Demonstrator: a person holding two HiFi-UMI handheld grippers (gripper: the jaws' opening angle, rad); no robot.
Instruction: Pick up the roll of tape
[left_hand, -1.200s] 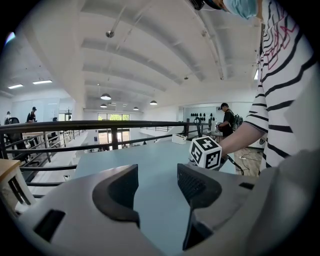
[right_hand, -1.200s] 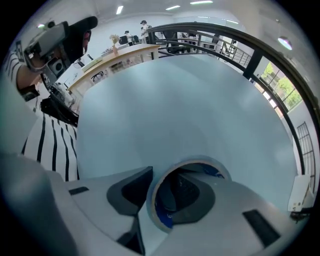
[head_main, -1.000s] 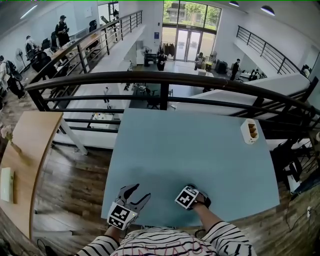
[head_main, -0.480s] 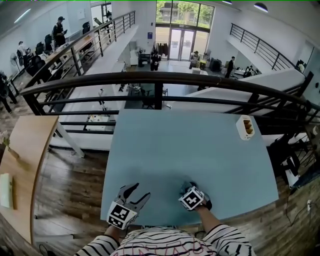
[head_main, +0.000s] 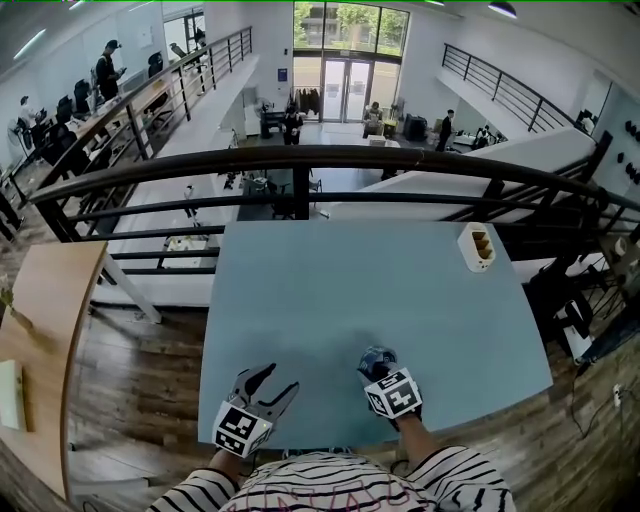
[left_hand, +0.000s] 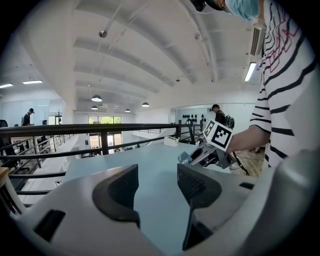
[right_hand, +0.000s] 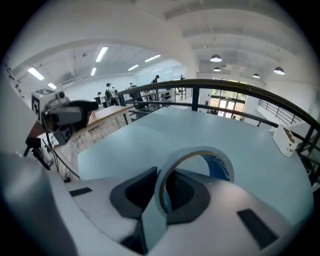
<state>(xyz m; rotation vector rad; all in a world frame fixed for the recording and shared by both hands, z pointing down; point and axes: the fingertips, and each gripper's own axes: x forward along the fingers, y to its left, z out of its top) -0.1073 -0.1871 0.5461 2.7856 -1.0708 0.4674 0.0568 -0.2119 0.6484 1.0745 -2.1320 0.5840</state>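
Note:
A roll of pale blue tape (right_hand: 162, 182) stands on edge between the jaws of my right gripper (right_hand: 167, 192), which are closing on its band. The roll hangs just above the light blue table (head_main: 350, 290) near its front edge. From the head view the roll (head_main: 376, 356) shows at the tip of the right gripper (head_main: 378, 364), which points down and away. My left gripper (head_main: 272, 380) rests level at the front left, open, with nothing between its fingers (left_hand: 120, 192). The left gripper view shows the right gripper (left_hand: 200, 156) off to the right.
A white socket block (head_main: 476, 247) lies at the table's far right. A dark railing (head_main: 300, 160) runs along the far edge, with a drop to a lower floor behind it. A wooden table (head_main: 40, 320) stands at the left.
My right gripper has lifted off the table with the tape roll and rolled, its marker cube now turned toward me. The left gripper has stayed in place.

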